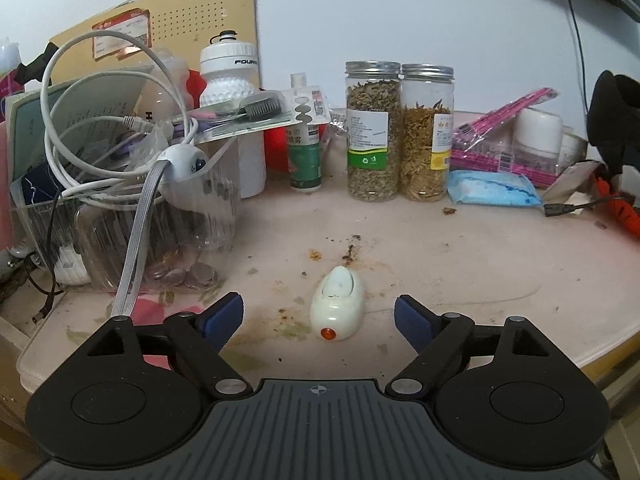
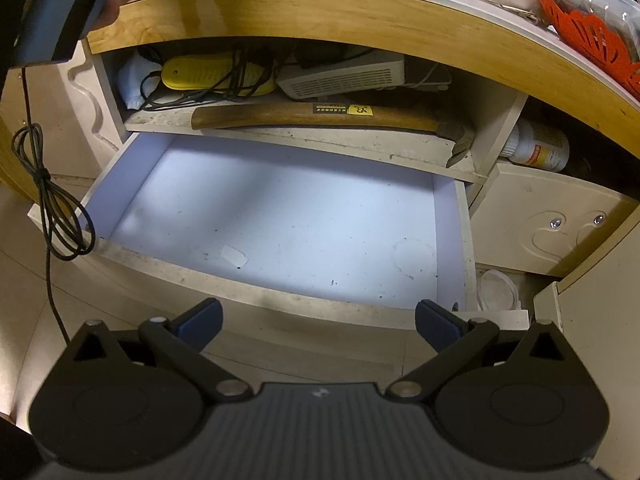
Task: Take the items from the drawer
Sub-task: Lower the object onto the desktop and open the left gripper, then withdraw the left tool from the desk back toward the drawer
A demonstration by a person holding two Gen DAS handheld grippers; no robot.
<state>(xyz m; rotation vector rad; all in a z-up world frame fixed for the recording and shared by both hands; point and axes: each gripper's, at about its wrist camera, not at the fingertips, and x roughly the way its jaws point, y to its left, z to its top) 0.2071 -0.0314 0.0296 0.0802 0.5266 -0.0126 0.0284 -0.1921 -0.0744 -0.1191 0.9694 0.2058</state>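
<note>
The light [image 1: 337, 307], small hard smooth plastic (likely light, slippery), lies near the desk's [image 1: 460, 264] front edge between the left gripper's [image 1: 319, 317] open jaws, untouched; grasp its flanks. Right gripper [image 2: 318, 323] gapes above the bare drawer [image 2: 280, 220].

Two glass jars [image 1: 373, 130] [image 1: 426, 132] of dried herbs stood side by side at the upper middle of the table [image 1: 460, 256]. One white sports bottle [image 1: 232, 76] rose at upper left, with one green spray bottle [image 1: 305, 140] between it and the jars. One small white egg-shaped gadget [image 1: 338, 306] lay at lower centre. One blue packet [image 1: 490, 188] lay at right. In the right wrist view there was one open drawer [image 2: 280, 220], one hammer [image 2: 320, 118] on the shelf above it, and one yellow insole-shaped item [image 2: 212, 74].
</note>
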